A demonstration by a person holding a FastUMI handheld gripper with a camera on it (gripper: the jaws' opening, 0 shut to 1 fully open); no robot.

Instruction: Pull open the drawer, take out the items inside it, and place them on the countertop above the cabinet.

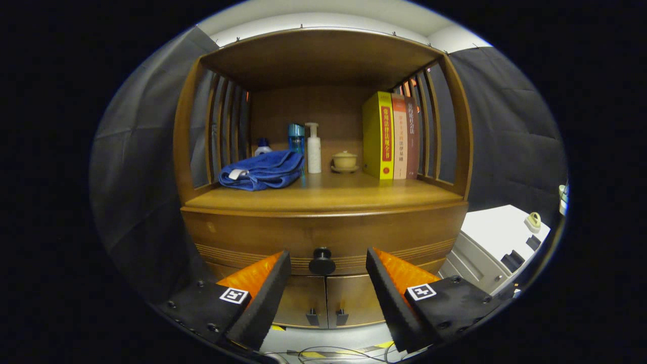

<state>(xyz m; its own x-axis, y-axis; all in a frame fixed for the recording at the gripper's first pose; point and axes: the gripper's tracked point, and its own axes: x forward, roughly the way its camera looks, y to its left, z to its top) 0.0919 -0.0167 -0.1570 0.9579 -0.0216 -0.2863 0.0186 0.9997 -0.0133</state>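
Two fingers of the gripper (327, 265) stand spread wide, the round dark knob (322, 260) of the closed wooden drawer (323, 235) between their tips and a little beyond, untouched. Advance squarely, close on the knob, pull straight back. Drawer contents are hidden; the wooden countertop (333, 194) beyond carries a folded blue towel (262, 172), seemingly leaving room beside it

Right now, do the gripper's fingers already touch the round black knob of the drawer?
Apart. In the gripper view the gripper is open, and the drawer knob sits between the two fingertips with bare wood of the drawer front showing on each side of it.
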